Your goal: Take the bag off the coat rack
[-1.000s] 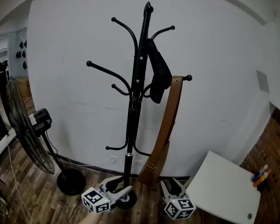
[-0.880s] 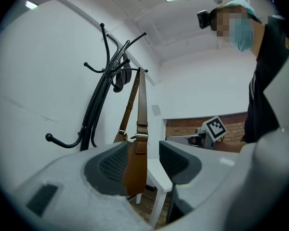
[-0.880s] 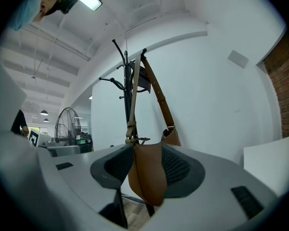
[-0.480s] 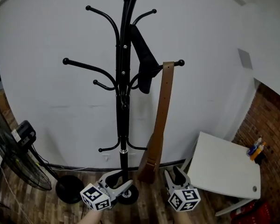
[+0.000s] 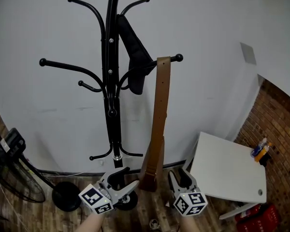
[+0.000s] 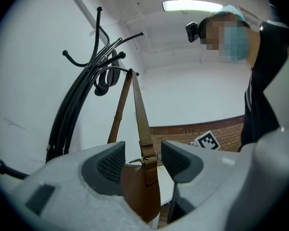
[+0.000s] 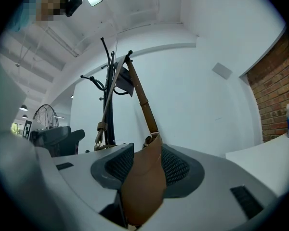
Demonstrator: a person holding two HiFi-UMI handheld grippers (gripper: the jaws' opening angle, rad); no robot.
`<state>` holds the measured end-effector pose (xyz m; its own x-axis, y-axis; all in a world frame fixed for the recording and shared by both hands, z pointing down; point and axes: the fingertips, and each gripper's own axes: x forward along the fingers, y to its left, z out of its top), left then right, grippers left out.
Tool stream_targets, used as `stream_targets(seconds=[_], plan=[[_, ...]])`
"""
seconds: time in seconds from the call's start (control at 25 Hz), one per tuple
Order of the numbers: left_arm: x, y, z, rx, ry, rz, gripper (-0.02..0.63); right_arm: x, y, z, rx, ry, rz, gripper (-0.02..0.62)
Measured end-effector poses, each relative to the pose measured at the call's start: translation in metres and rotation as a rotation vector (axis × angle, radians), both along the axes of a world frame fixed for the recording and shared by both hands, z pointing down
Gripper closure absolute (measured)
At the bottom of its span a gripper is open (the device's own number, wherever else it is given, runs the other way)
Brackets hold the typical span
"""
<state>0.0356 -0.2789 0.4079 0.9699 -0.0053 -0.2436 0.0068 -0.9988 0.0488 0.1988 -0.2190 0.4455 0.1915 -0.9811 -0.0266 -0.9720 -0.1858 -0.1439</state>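
A brown bag [image 5: 148, 177] hangs by its long strap [image 5: 159, 105] from a hook of the black coat rack [image 5: 111, 105]. Its lower end is level with both grippers. The left gripper [image 5: 124, 179] is just left of the bag. In the left gripper view the bag [image 6: 139, 189] lies between its opening jaws, against the left pad [image 6: 111, 163], with a gap on the other side. The right gripper [image 5: 179, 178] is just right of the bag. In the right gripper view the bag [image 7: 142, 186] fills the space between its pads [image 7: 176, 166]. A black item [image 5: 133, 66] hangs on a higher hook.
A white table [image 5: 227, 173] stands to the right, with bottles [image 5: 260, 150] at its far edge by the brick wall [image 5: 280, 144]. A red basket [image 5: 253, 216] is under it. A floor fan [image 5: 9, 178] and its round base [image 5: 65, 197] stand to the left. A white wall is behind the rack.
The head view has swung right and down, so the rack sits further left and higher. Both grippers have come up beside the bag's lower end.
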Motion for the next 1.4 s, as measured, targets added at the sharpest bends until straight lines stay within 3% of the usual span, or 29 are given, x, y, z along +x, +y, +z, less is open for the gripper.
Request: stream_targets(seconds=[0.44,0.8,1.12,1.24,1.4], plan=[[0.052,-0.021,-0.033,-0.018,0.101,0.010,0.347,0.052,-0.057,-0.021,0.014,0.029,-0.153,0.439],[0.065,-0.024,-0.055,-0.064,0.167,0.025,0.331,0.061,-0.113,-0.049,0.066,0.079,-0.313,0.438],[0.076,-0.019,-0.057,-0.068,0.145,0.017,0.299,0.050,-0.151,-0.073,0.144,0.146,-0.456,0.405],[0.085,-0.010,-0.054,-0.046,0.111,0.035,0.245,0.045,-0.164,-0.083,0.170,0.202,-0.533,0.405],[0.092,-0.004,-0.055,-0.062,0.132,0.067,0.236,0.038,-0.182,-0.095,0.194,0.281,-0.614,0.407]])
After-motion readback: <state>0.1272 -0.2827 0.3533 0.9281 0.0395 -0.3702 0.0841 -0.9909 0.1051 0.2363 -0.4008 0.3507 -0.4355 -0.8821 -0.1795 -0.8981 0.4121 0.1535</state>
